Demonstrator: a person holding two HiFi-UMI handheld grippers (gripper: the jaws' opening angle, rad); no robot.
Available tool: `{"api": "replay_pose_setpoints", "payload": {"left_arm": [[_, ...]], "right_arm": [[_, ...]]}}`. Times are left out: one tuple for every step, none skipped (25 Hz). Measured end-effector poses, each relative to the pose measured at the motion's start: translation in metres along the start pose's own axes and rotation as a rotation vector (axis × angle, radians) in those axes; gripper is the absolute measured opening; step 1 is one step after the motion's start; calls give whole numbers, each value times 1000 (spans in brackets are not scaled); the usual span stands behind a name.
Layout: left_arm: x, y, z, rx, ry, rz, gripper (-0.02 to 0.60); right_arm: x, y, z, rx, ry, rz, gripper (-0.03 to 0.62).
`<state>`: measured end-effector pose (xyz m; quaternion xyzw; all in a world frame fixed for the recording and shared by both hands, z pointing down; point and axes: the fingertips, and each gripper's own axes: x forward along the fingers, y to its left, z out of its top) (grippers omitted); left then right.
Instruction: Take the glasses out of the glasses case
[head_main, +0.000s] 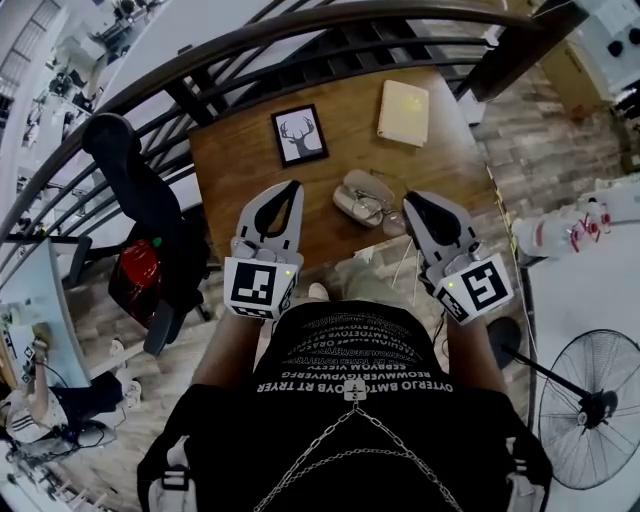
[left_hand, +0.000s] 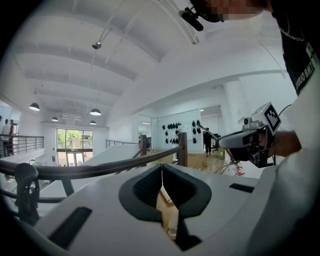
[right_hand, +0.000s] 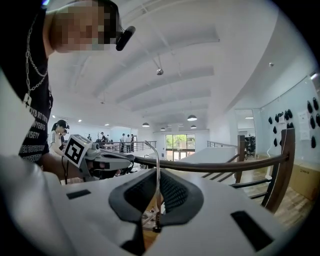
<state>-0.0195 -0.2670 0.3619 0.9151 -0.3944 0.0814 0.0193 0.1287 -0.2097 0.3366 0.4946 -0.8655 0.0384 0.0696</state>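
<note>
The right gripper has its jaws nearly together, pinching a thin temple arm of the glasses, which stands up between them. The left gripper is closed and empty, level beside it. The glasses sit at the near edge of the open glasses case on the wooden table. A deer picture and a pale book lie farther back.

Head view down; gripper views level, share railing.
</note>
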Motion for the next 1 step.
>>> {"api": "replay_pose_setpoints", "payload": {"left_arm": [[4, 0, 0, -2, 1, 0, 29]], "right_arm": [[2, -2, -1, 1, 3, 6, 31]]}}
